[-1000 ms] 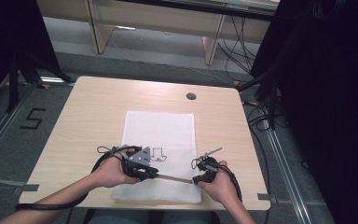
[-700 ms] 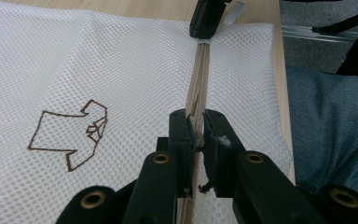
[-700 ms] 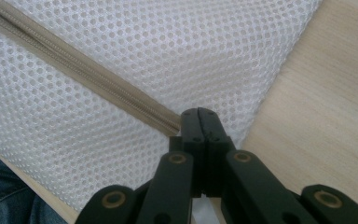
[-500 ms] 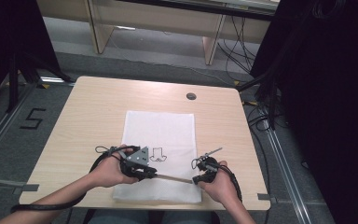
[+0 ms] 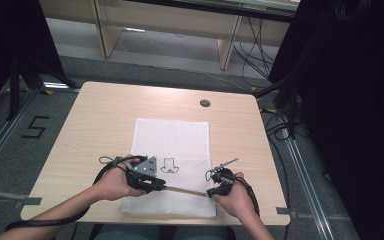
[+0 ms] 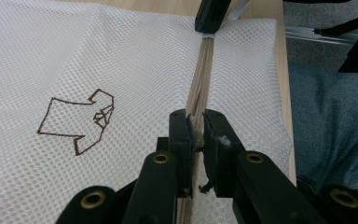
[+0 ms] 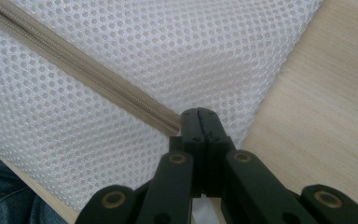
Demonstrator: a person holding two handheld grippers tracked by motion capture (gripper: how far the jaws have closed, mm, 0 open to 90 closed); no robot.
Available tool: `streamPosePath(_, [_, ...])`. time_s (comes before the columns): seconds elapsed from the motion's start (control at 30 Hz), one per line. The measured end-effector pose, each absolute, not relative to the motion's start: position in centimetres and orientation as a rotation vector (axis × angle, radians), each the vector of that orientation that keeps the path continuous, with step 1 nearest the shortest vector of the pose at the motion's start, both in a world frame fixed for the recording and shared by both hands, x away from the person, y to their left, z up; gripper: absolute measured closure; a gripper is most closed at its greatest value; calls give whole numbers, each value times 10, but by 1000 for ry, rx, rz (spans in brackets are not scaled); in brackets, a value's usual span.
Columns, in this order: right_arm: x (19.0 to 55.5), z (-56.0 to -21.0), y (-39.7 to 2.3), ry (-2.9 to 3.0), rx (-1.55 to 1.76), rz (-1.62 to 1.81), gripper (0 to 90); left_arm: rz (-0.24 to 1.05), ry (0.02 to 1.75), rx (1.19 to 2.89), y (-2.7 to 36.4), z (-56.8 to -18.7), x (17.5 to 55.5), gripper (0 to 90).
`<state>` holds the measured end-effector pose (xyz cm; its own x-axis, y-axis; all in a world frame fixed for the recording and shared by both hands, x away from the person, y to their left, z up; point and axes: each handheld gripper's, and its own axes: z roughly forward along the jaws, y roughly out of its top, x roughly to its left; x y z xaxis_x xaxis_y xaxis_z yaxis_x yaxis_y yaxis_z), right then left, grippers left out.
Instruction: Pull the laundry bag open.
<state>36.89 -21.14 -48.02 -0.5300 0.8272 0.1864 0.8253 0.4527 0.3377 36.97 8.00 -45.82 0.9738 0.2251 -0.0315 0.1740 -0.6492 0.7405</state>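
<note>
Two grippers, both clamped: left gripper (image 6: 196, 135) pinched on the beige zipper (image 6: 200, 74), right gripper (image 7: 200, 122) pressed together at its end. White mesh bag (image 5: 172, 137) flat on the table (image 5: 105, 115).

Even overhead light on the table (image 5: 105, 120), dark surroundings at both sides. Gripper views are sharp on the mesh (image 7: 205, 42), soft near the bottom edge.
</note>
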Motion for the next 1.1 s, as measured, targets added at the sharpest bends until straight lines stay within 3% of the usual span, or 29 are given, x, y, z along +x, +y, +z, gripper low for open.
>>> streamPosePath(1.1, [370,-481,-213,2680,1481,618,900,77,304,2289,92,-459,370,818])
